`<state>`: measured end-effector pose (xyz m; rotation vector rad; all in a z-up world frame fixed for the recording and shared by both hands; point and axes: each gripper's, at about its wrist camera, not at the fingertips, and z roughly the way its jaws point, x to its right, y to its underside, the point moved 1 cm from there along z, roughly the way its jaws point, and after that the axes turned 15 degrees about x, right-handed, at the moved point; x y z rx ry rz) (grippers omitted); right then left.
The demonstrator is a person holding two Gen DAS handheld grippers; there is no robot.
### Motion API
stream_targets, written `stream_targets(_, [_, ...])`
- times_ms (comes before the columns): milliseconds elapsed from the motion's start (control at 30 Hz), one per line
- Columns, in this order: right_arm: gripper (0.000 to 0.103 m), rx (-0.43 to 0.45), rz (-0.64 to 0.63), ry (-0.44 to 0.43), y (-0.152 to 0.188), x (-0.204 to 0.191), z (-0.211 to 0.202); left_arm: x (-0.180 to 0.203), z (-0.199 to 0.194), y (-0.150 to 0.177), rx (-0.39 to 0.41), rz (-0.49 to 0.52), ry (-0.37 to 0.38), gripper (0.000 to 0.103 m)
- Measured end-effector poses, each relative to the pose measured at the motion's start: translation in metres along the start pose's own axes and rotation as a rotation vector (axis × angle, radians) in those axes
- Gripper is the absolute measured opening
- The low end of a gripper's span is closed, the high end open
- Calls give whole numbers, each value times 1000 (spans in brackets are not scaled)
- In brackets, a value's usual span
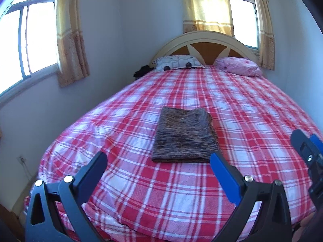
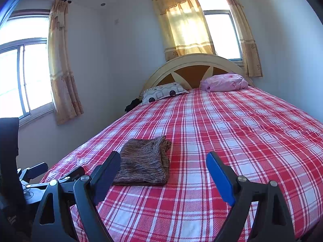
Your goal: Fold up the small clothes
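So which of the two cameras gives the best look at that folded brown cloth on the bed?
The left wrist view: the folded brown cloth lies nearly centred there, its whole outline clear. In the right wrist view it sits off to the left, and a gripper finger hides its near left corner.

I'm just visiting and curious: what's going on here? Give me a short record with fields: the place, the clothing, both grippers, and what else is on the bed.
place: bedroom, bed with a red and white plaid cover
clothing: brown striped garment, folded into a neat rectangle, lying flat on the cover
left gripper: open, empty, short of the garment
right gripper: open, empty, the garment just ahead of its left finger
touching the garment: neither gripper
at the headboard: patterned pillow, pink bundle
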<state>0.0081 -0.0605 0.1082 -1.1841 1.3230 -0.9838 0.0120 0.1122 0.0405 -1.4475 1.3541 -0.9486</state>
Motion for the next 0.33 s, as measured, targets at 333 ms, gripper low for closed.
stream_targets(333, [87,-9,2,-1,4,-3,3,1,2,3,-1,-13,18,103])
